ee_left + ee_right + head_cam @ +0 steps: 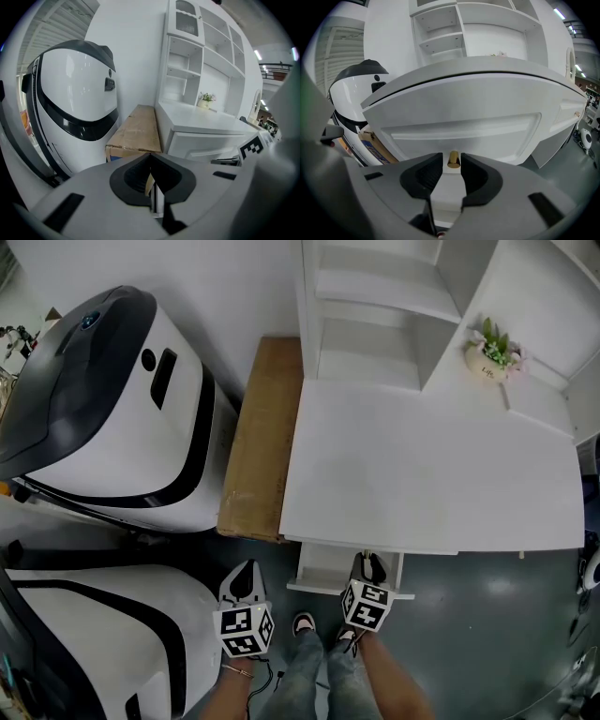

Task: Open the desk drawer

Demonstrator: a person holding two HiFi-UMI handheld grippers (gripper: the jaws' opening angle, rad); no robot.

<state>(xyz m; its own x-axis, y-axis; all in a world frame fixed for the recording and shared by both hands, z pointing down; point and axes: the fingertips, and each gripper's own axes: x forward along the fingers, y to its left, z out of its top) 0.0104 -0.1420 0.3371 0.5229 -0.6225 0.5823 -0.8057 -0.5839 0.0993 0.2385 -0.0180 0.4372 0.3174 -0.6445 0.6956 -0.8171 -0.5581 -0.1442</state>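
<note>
The white desk [431, 474] has a drawer [323, 576] under its front edge, and it stands pulled out a little. In the right gripper view the drawer front [464, 126] fills the frame, with a small gold knob [453, 159] low in its middle. My right gripper [453, 161] is shut on that knob, one pad on each side of it. The head view shows the right gripper [372, 563] at the drawer front. My left gripper [244, 579] hangs to the left of the drawer, apart from it. Its jaws [150, 157] are shut with nothing between them.
A long cardboard box [262, 437] lies against the desk's left side. Two large white and black machines [112, 409] [94, 634] stand further left. White shelves [375, 315] and a small potted plant [492, 352] sit at the desk's back. The person's legs [319, 662] are below the drawer.
</note>
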